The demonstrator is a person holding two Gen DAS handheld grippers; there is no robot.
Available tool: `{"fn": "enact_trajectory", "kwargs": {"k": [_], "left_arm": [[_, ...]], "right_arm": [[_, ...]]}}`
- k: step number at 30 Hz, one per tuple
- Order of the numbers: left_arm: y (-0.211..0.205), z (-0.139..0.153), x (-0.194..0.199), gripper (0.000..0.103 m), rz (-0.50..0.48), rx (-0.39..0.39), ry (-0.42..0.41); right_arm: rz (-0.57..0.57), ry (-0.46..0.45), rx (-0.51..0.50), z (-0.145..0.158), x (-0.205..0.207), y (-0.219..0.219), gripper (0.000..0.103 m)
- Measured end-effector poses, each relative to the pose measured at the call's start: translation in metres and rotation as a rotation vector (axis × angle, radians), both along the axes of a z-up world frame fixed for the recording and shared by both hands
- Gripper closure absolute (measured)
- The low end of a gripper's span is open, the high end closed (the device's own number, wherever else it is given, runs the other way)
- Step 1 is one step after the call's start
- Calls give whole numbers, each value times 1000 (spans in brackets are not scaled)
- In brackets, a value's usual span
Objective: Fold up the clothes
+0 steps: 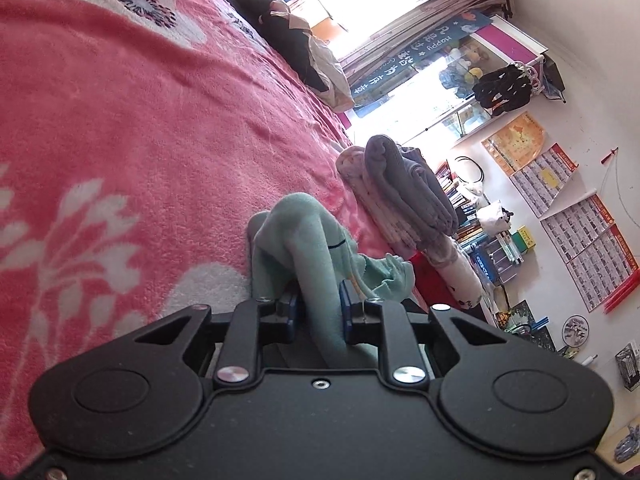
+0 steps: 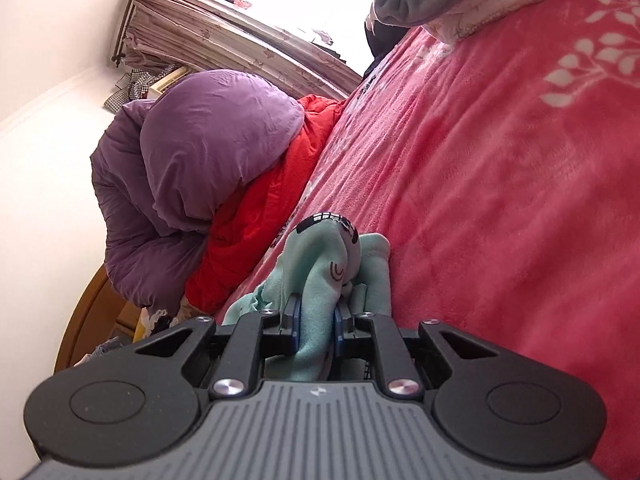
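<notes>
Both claws are clenched on the same small mint-green fleece garment, which is bunched up over the pink plush bedspread with white flower shapes. The left claw has a thick fold of the green cloth pinched between its blue pads, and the fabric rises from there in a rumpled hump that rests on the bed near its edge. The right claw grips another fold of the garment, the part that carries dark stitched lines, and that cloth is squeezed tightly between its pads. Farther along the same edge of the bed sits a stack of folded grey and pale patterned clothes. At the far end of the bed, seen from the right wrist, a bulky purple quilt is heaped upon a red quilt.
</notes>
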State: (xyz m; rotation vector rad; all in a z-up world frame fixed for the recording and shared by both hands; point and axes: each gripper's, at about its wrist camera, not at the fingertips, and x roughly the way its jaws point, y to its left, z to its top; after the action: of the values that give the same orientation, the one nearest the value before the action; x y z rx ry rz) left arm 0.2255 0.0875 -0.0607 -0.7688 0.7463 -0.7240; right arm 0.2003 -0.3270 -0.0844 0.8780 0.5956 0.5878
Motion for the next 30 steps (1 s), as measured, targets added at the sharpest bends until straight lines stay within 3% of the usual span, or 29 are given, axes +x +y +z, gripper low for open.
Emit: {"fn": "enact_trajectory", "kwargs": {"k": [2,4,5,8,10,13,17,23,27,30], "left_arm": [[9,9,-6,44,-3,-22,-2],[15,20,-15,43,13,-10,-7],[18,25,-20,43,26,10,-19],[24,43,-41,44,66,93,-99],[13,59,-52,44,41,147,-179],[-14,80,-52,45,-21,170,-249],[-69,102,-21,55,-112,248,-296],[-148,106,42,58,-345,468,-295],[-173,97,62,59,-458,535,-278],[-182,88,69,74,-508,563,-257]], "right_arm": [[-8,6,6,4,-2,-1,75],[-17,-2,8,10,-7,-5,45],[-28,-14,-16,17,-12,-7,38],[-40,-75,-121,36,-31,-11,35],[-44,-95,-174,43,-42,-12,39],[-44,-76,-156,39,-40,-12,43],[-25,-72,-146,32,-27,0,54],[-17,-80,-156,25,-17,9,75],[-16,-103,-167,26,-19,9,83],[-14,-119,-158,27,-20,8,87]]}}
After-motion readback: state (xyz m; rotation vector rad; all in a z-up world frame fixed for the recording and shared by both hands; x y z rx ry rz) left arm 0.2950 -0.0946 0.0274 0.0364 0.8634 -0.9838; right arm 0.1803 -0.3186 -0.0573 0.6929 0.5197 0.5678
